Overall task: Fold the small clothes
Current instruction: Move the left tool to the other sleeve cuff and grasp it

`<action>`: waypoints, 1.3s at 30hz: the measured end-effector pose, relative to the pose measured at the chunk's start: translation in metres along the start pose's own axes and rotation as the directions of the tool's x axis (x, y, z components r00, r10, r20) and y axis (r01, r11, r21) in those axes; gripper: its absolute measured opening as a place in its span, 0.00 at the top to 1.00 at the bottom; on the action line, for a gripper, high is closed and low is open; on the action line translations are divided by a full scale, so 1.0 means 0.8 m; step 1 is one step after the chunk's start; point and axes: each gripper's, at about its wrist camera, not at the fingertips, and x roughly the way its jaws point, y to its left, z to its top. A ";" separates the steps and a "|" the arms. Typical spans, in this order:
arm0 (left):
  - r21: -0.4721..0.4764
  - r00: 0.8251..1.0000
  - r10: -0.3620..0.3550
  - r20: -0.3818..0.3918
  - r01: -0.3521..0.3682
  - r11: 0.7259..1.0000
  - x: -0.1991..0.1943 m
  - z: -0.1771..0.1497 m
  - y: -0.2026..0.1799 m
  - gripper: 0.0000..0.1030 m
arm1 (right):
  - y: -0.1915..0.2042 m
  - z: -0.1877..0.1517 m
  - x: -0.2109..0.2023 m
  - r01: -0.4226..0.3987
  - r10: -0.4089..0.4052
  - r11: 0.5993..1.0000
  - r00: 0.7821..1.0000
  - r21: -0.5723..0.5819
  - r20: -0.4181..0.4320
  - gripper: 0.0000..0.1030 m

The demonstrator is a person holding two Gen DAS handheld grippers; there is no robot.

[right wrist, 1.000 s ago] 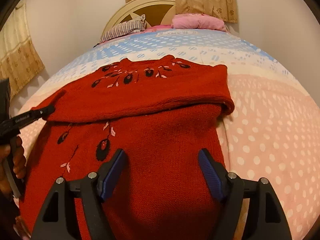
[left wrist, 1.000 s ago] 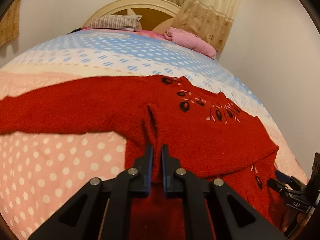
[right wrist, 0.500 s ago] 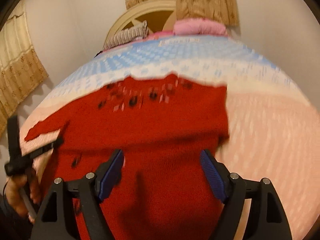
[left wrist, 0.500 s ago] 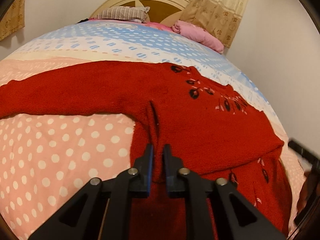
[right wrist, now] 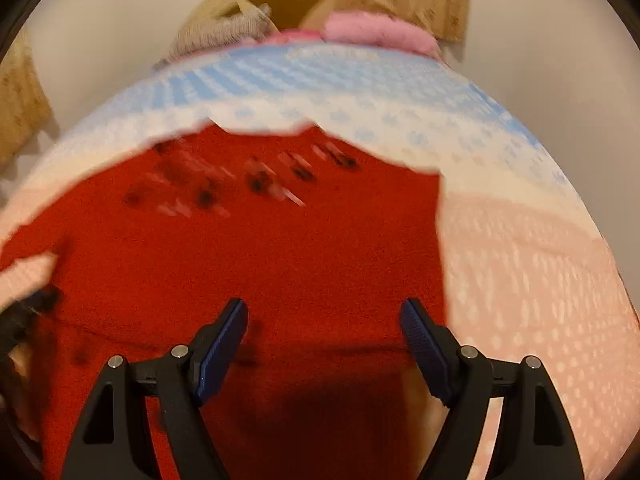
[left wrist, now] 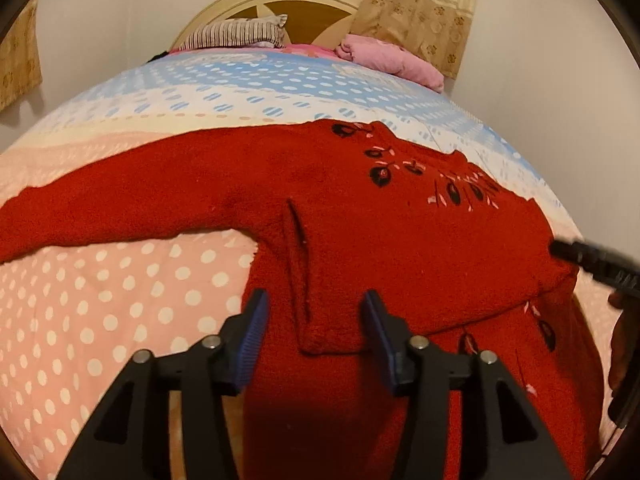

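Bed [left wrist: 120, 320]: we list it first, the largest item, under a dotted cover, pink near us and blue far off; it carries everything below.

Sweater [left wrist: 400, 248]: red knit with dark flower embroidery, lying flat on the bed's near half. One sleeve [left wrist: 120, 208] runs out flat to the left. The other side is already folded across the body, its free corner lying between the left gripper's pads. In the right wrist view the sweater [right wrist: 280, 260] is blurred, so we cannot read its detail there.

Pillows: one striped [left wrist: 236, 34], one pink [left wrist: 392, 60], at the far headboard, well apart from the sweater.

Left gripper [left wrist: 312, 332]: jaws parted, holding nothing, poised over the folded corner.

Right gripper [right wrist: 324, 340]: jaws spread wide, empty, above the sweater's right half; its tip [left wrist: 592, 260] shows at the right edge of the left wrist view.

Step in hand, as we judge it: the outstretched sleeve is next. We would pinch it near the cuff, taking both layers of knit, carry it low across the body, and lay it square on the folded side. Thick knit tends to slump, so a smoothing pass should keep the fold flat.

Containers: we see none.
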 end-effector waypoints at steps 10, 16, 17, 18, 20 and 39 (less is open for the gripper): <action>-0.153 0.999 0.021 0.031 -0.016 0.988 -0.029 -0.016 0.058 0.21 | 0.119 -0.040 0.055 -0.090 0.087 0.989 0.996 -0.116 -0.029 0.22; -0.144 0.993 0.120 0.015 -0.117 0.983 -0.036 -0.015 0.078 0.21 | 0.132 -0.023 0.033 -0.155 0.156 0.983 0.988 -0.103 0.005 0.22; -0.126 0.987 0.160 0.009 -0.157 0.979 -0.037 -0.013 0.080 0.21 | 0.140 -0.019 0.036 -0.166 0.168 0.979 0.986 -0.119 0.006 0.22; -0.106 0.982 0.191 0.004 -0.189 0.976 -0.038 -0.011 0.083 0.21 | 0.153 -0.021 0.042 -0.184 0.185 0.974 0.983 -0.135 -0.010 0.22; -0.081 0.973 0.230 0.008 -0.229 0.970 -0.043 -0.008 0.093 0.21 | 0.168 -0.027 0.057 -0.188 0.184 0.971 0.982 -0.147 -0.040 0.21; -0.624 0.990 0.129 0.057 -0.065 0.778 -0.084 -0.014 0.344 0.22 | 0.188 -0.043 0.051 -0.177 0.178 0.968 0.984 -0.178 -0.006 0.19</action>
